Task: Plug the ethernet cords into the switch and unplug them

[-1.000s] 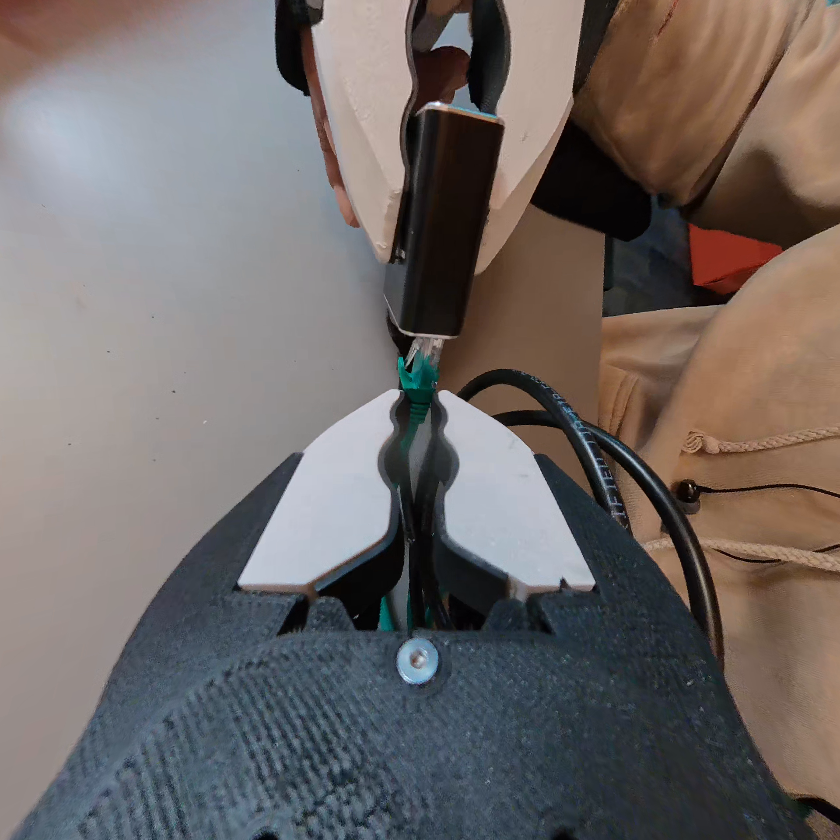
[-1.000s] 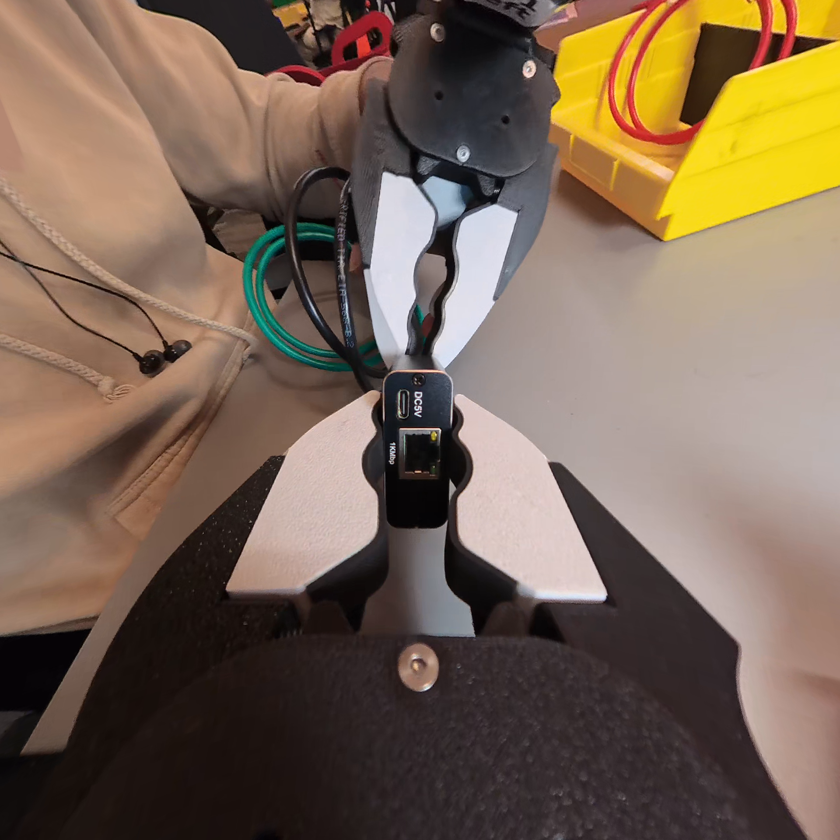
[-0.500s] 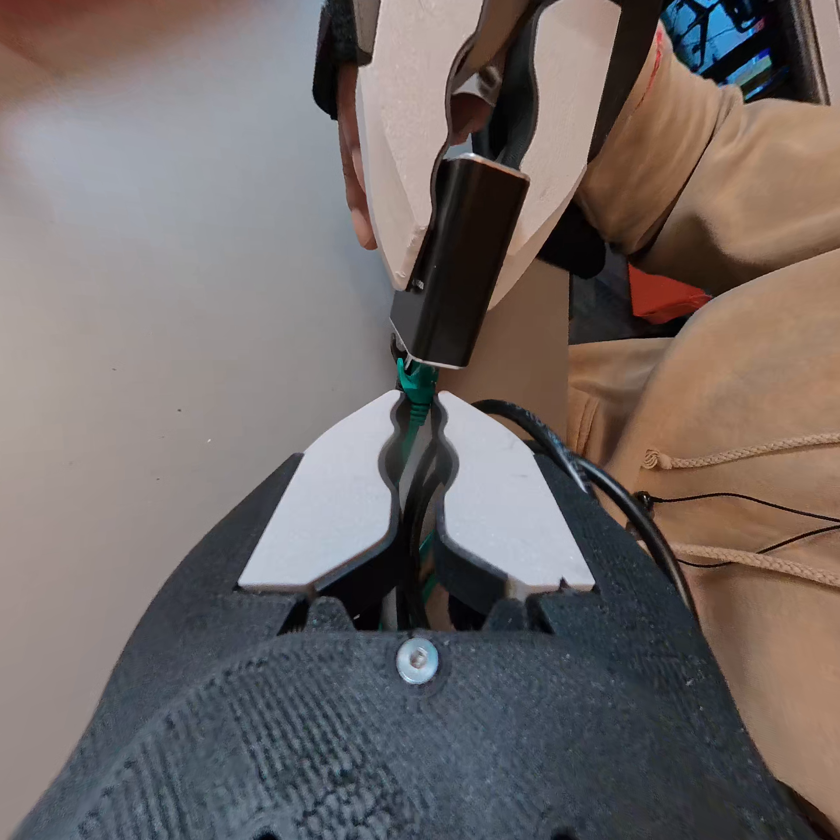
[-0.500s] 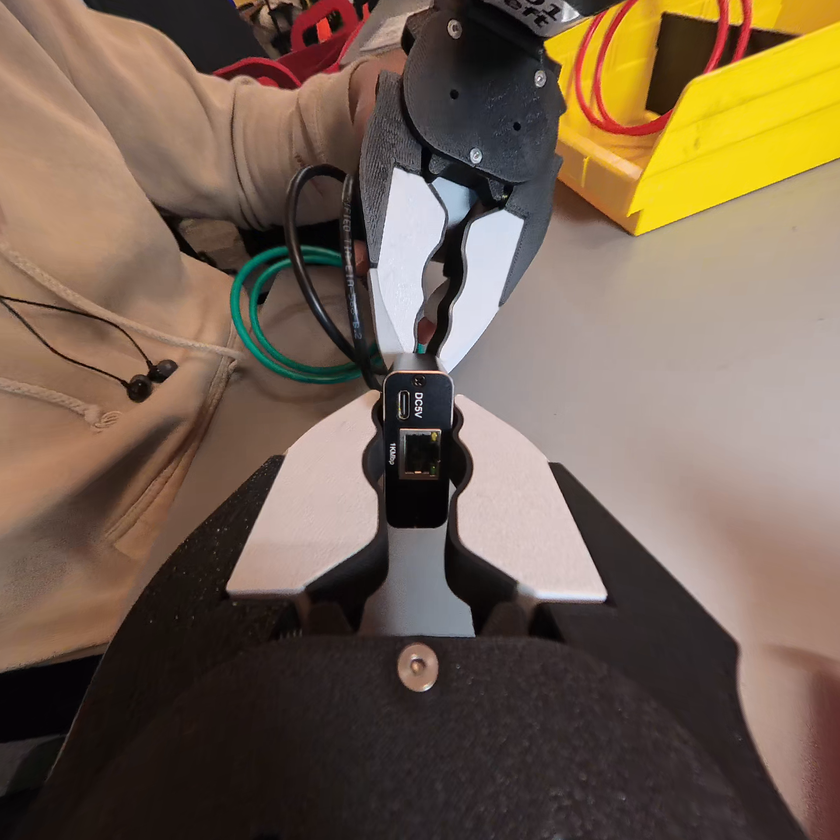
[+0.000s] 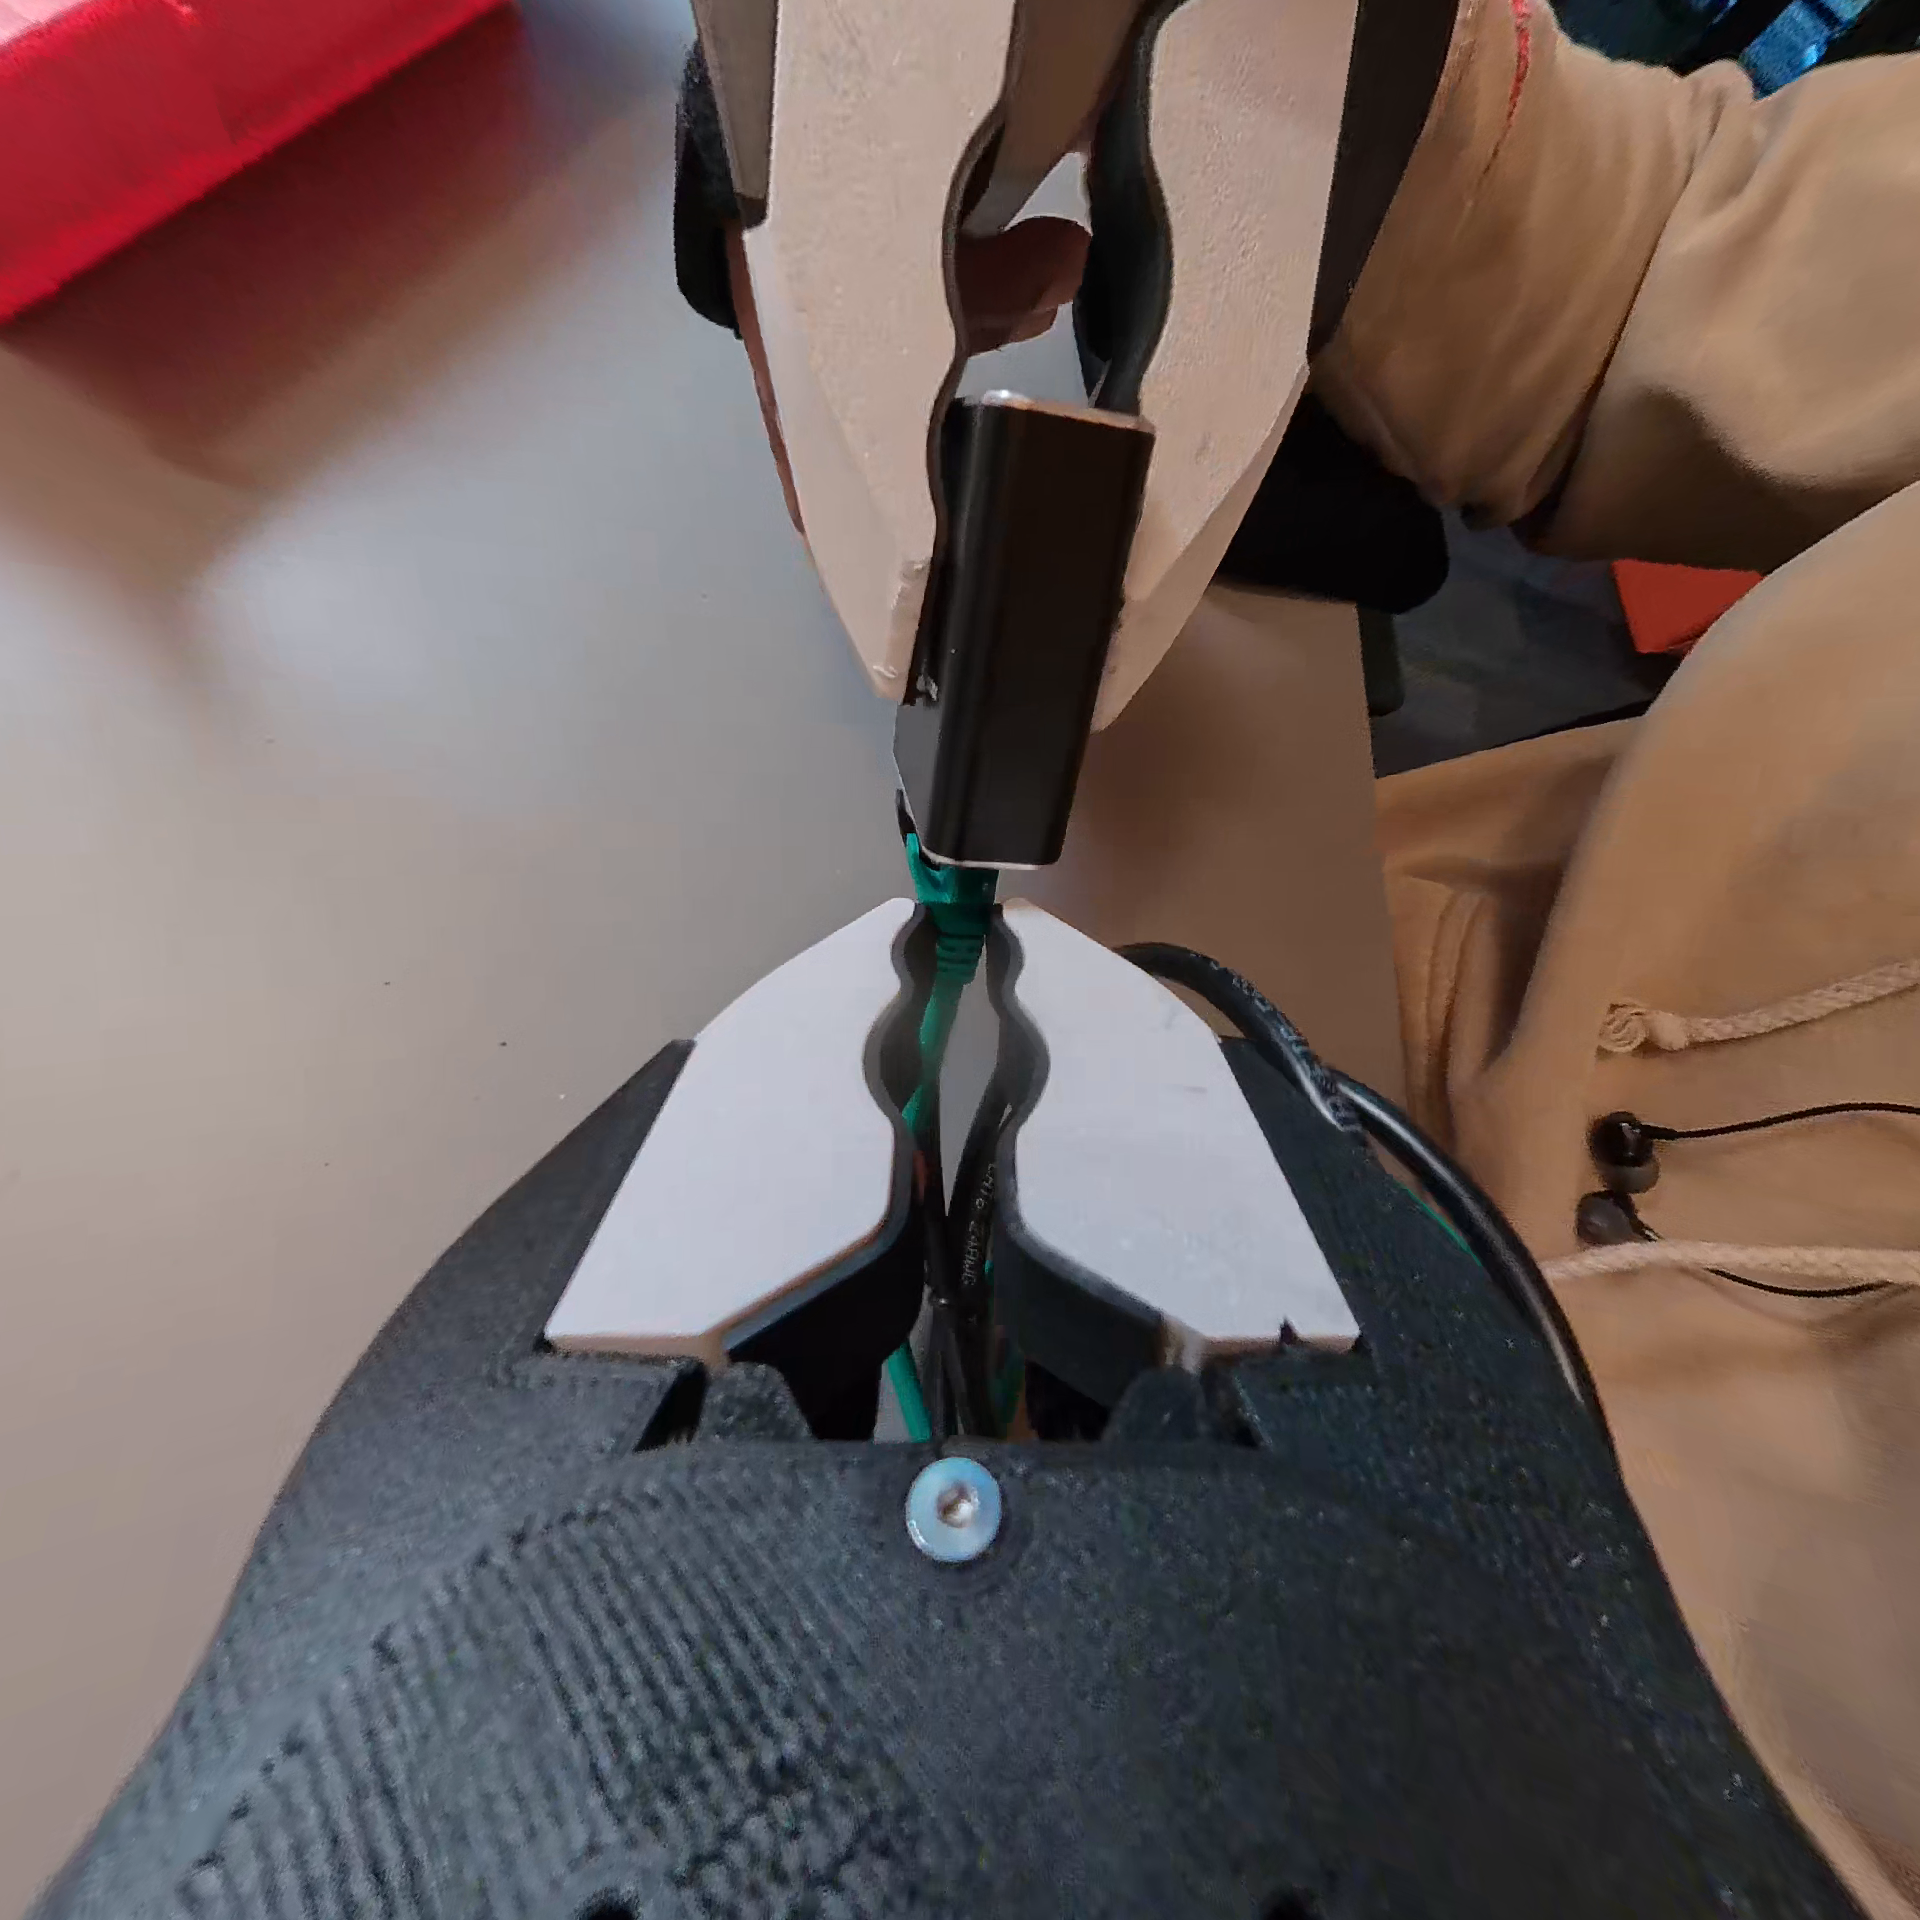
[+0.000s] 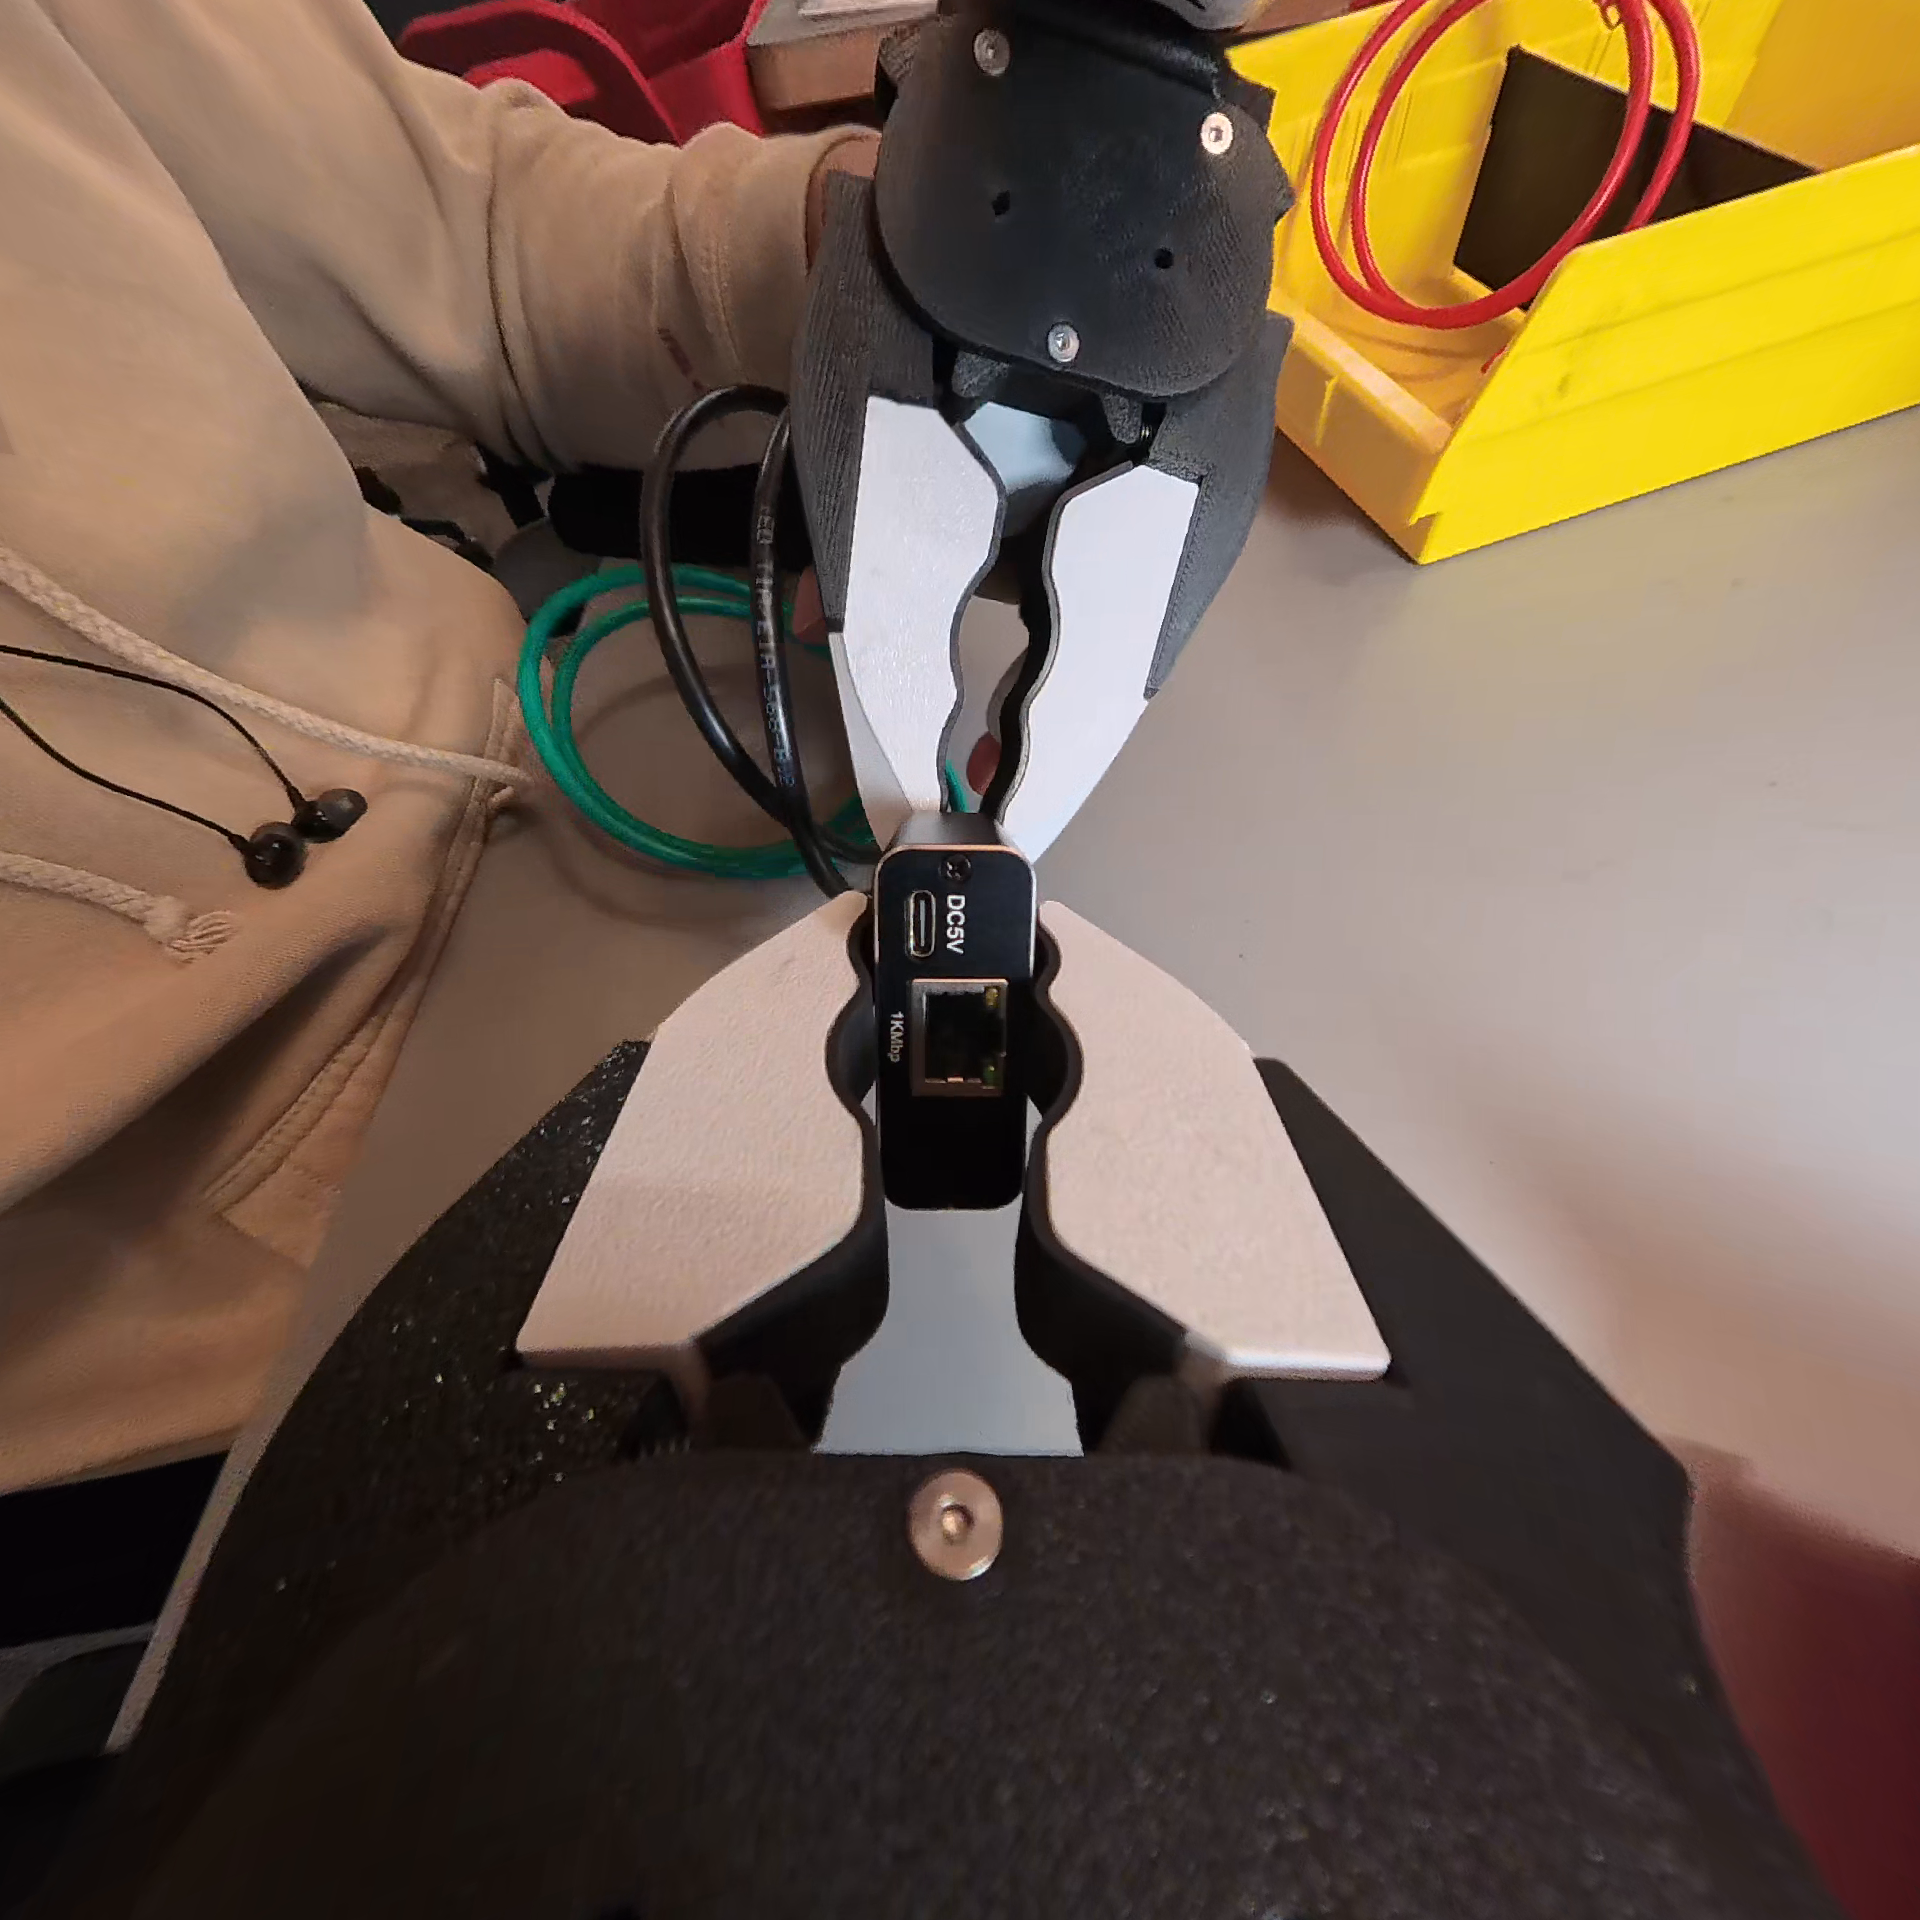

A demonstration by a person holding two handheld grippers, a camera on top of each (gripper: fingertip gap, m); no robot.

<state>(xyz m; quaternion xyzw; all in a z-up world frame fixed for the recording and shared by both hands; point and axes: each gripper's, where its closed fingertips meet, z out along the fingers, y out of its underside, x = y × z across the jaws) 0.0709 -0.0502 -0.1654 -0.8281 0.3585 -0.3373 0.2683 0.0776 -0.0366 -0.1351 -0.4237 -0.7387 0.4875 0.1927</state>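
Observation:
My left gripper (image 5: pixel 956 914) is shut on the green ethernet cord (image 5: pixel 951 940) just behind its plug. The plug sits in the near end of the small black switch (image 5: pixel 1013 634). My right gripper (image 6: pixel 956 925) is shut on that switch (image 6: pixel 956 1029) and holds it above the grey table. The switch's rear face shows an empty ethernet port and a small oval port. A black cord (image 5: pixel 1340 1091) runs through the left gripper's jaws and loops to the right. In the right wrist view the left gripper (image 6: pixel 966 800) meets the switch's far end, with green loops (image 6: pixel 665 821) and the black cord (image 6: pixel 717 665) behind.
A yellow bin (image 6: pixel 1621 343) holding a red cable (image 6: pixel 1475 156) stands at the back right of the table (image 6: pixel 1558 831). A red object (image 5: pixel 156 135) lies far left. A person in a tan hoodie (image 6: pixel 208 520) sits close, with black earbuds (image 6: pixel 301 831) hanging. From either gripper's tips it is about 20 cm to the red object (image 5: pixel 156 135).
The plug's clear tip, visible one second ago, has gone fully into the switch. Both grippers have shifted together and the switch has straightened.

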